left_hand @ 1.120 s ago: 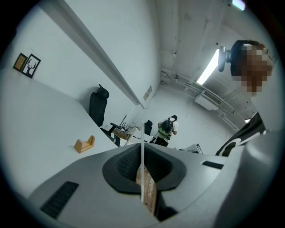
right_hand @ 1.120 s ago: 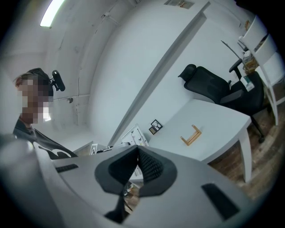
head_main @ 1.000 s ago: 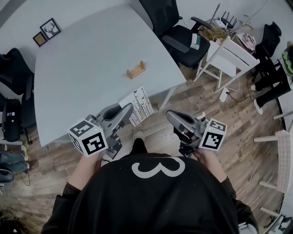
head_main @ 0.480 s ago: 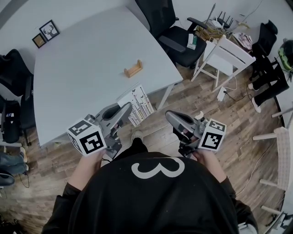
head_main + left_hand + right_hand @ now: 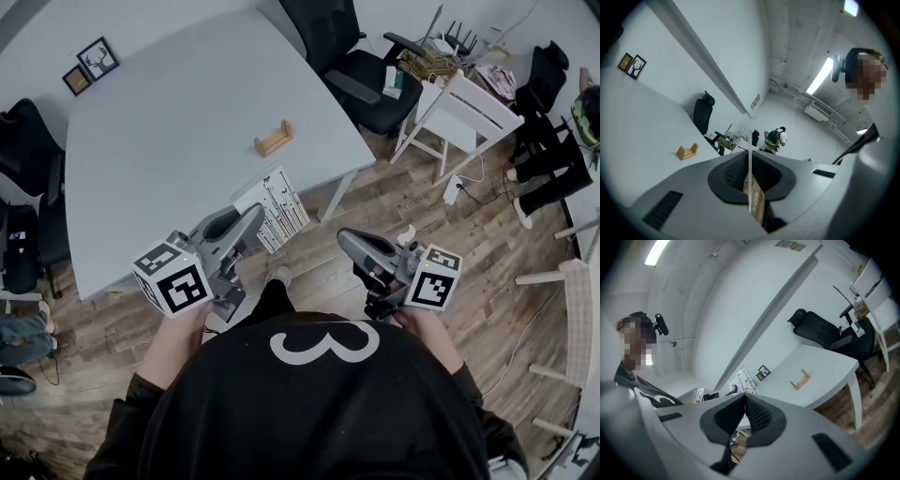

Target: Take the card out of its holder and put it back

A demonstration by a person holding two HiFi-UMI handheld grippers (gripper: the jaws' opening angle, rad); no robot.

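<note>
The left gripper (image 5: 251, 219) is pinched narrow on the card (image 5: 273, 204), a white sheet with black print. The card juts out at the near edge of the grey table (image 5: 169, 122). The right gripper (image 5: 346, 237) has its jaws drawn together on nothing and hangs over the wooden floor (image 5: 412, 202), beside the table's corner. The wooden holder (image 5: 273, 139) stands on the tabletop, well apart from the card (only bare table lies between them). Two small picture frames (image 5: 94, 64) sit at the far left corner. A black office chair (image 5: 361, 70) stands close by the table's far right side, with a white chair (image 5: 473, 112) just past it. Another dark chair (image 5: 30, 150) stands at the left edge.

The person's black top (image 5: 309, 412) fills the bottom of the head view and covers most of both hands. In the left gripper view the card shows only edge-on, as a thin white line between the pads, so its print cannot be read there. A far-off person with a green backpack (image 5: 774, 138) is too small to make out further.
</note>
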